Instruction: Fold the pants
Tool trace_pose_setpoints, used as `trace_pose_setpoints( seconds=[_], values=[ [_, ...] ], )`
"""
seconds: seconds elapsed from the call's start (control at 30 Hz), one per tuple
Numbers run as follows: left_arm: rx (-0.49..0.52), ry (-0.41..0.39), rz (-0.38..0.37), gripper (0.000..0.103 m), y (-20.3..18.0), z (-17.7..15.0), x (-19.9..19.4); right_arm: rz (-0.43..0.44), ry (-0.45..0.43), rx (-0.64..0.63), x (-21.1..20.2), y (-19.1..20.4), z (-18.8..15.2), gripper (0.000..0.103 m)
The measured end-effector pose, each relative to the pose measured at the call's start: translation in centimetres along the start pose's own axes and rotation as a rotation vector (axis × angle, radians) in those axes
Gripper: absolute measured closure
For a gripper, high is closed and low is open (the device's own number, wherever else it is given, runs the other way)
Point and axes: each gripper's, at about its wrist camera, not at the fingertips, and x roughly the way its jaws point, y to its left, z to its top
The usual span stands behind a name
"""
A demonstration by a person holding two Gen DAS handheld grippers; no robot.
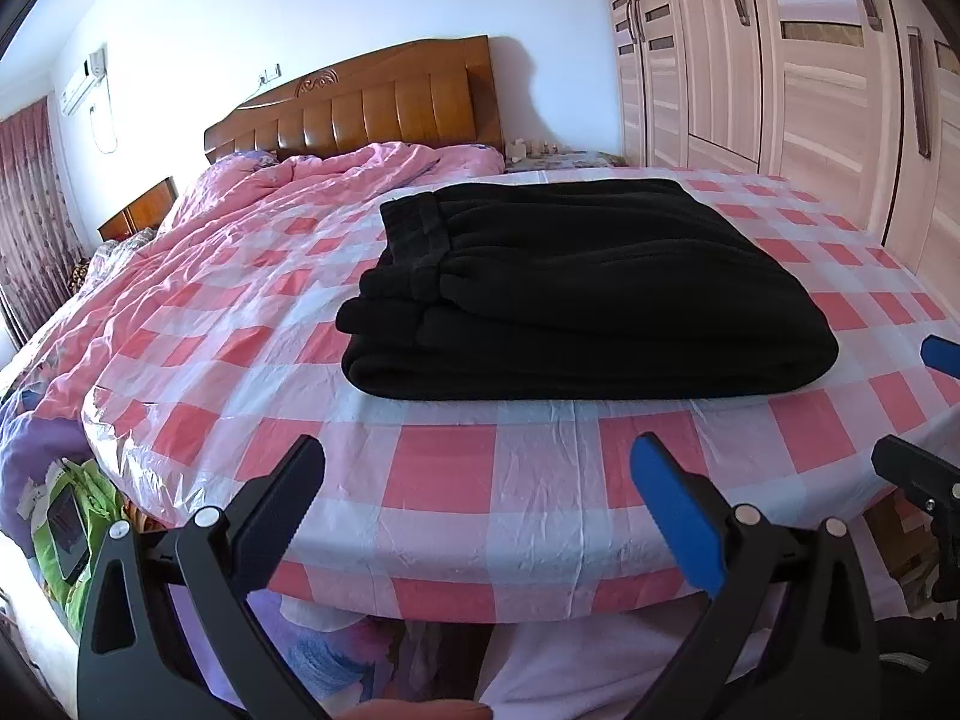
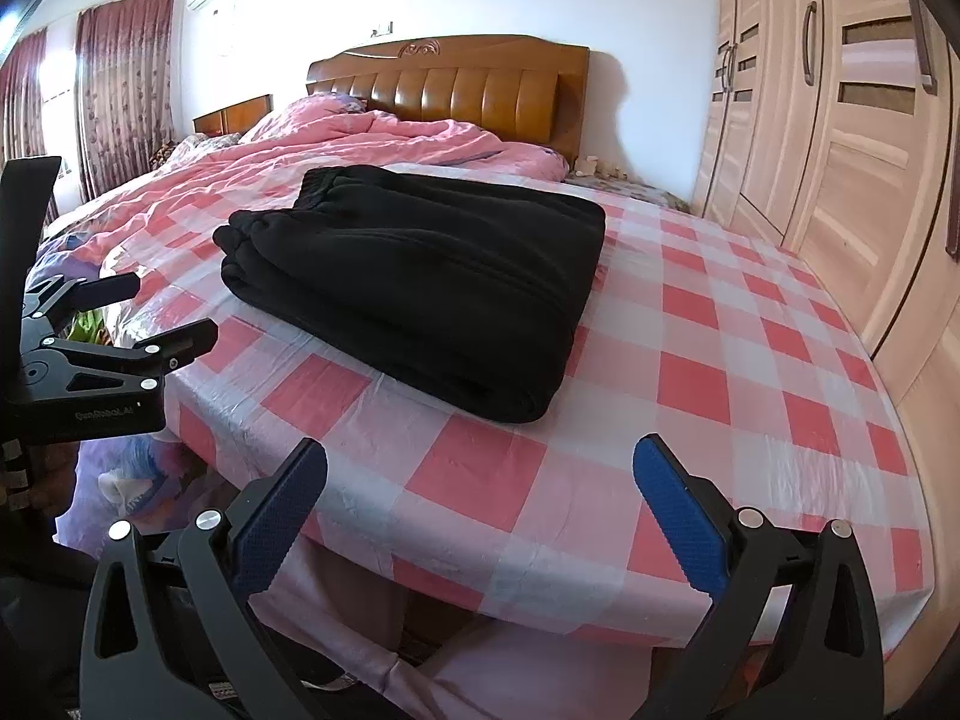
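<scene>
The black pants (image 1: 576,288) lie folded into a thick rectangular stack on the pink-and-white checked cover (image 1: 492,480) near the foot of the bed; they also show in the right wrist view (image 2: 420,294). My left gripper (image 1: 480,468) is open and empty, held back over the bed's near edge, short of the stack. My right gripper (image 2: 480,474) is open and empty, also at the near edge, to the right of the stack. The right gripper shows at the right edge of the left wrist view (image 1: 918,414); the left gripper shows at the left of the right wrist view (image 2: 156,312).
A rumpled pink duvet (image 1: 270,210) covers the far half of the bed below a wooden headboard (image 1: 372,108). A wardrobe (image 1: 780,60) stands along the right side. Bags and clutter (image 1: 72,516) lie on the floor at the left. Curtains (image 2: 126,78) hang at the far left.
</scene>
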Motion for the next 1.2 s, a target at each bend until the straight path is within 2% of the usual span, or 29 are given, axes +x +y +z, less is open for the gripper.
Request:
trace_pose_setpoints(
  seconds=[1.2],
  values=[
    [-0.014, -0.014, -0.012, 0.001, 0.3, 0.06, -0.29, 0.001, 0.0, 0.001, -0.08, -0.03, -0.08, 0.005]
  ],
)
